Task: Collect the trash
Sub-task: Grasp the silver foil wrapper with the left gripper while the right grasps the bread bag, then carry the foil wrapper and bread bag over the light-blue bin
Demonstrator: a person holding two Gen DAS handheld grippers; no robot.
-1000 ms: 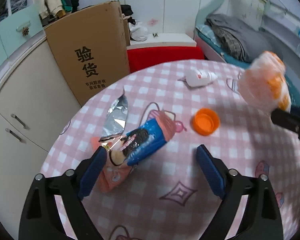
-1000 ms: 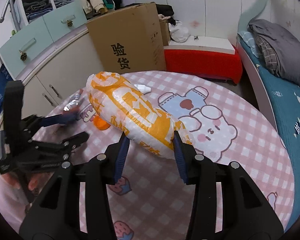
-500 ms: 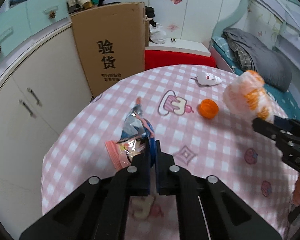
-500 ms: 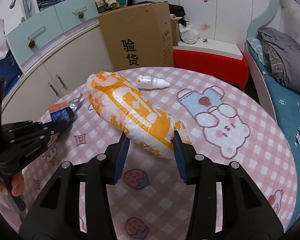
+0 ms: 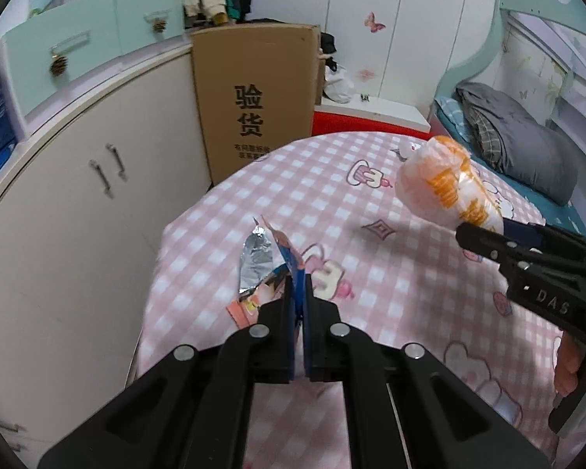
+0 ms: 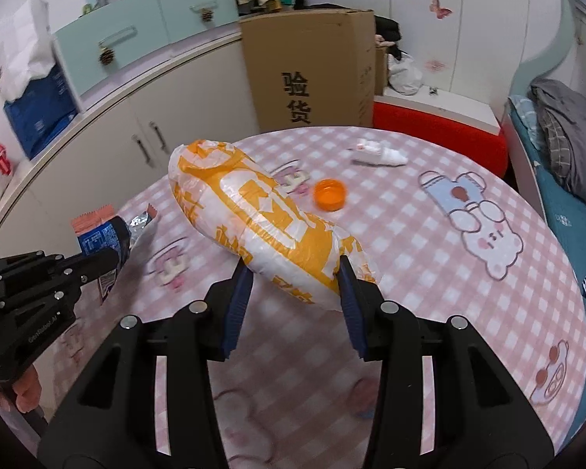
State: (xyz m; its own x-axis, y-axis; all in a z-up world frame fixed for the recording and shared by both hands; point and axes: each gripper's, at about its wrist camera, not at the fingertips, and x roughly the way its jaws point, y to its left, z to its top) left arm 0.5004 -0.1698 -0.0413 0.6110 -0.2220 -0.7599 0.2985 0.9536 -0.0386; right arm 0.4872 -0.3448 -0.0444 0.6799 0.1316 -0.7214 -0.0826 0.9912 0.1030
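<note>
My left gripper (image 5: 299, 285) is shut on a blue and pink snack wrapper (image 5: 259, 262) with a silver foil inside, held above the left edge of the pink checked table (image 5: 371, 273). The wrapper also shows in the right wrist view (image 6: 105, 234), in the left gripper (image 6: 113, 258). My right gripper (image 6: 293, 273) is shut on a stuffed orange and white plastic bag (image 6: 261, 219), held above the table; the bag also shows in the left wrist view (image 5: 445, 187). An orange bottle cap (image 6: 330, 194) and a small white bottle (image 6: 377, 155) lie on the table.
A tall cardboard box (image 6: 312, 74) stands behind the table beside curved white cabinets (image 5: 78, 203). A red bench (image 6: 437, 133) is at the back. A bed with a grey blanket (image 5: 519, 148) lies to the right.
My left gripper closed on the snack wrapper and lifted it off the table toward the left edge. The right gripper kept hold of the bag and rose slightly.
</note>
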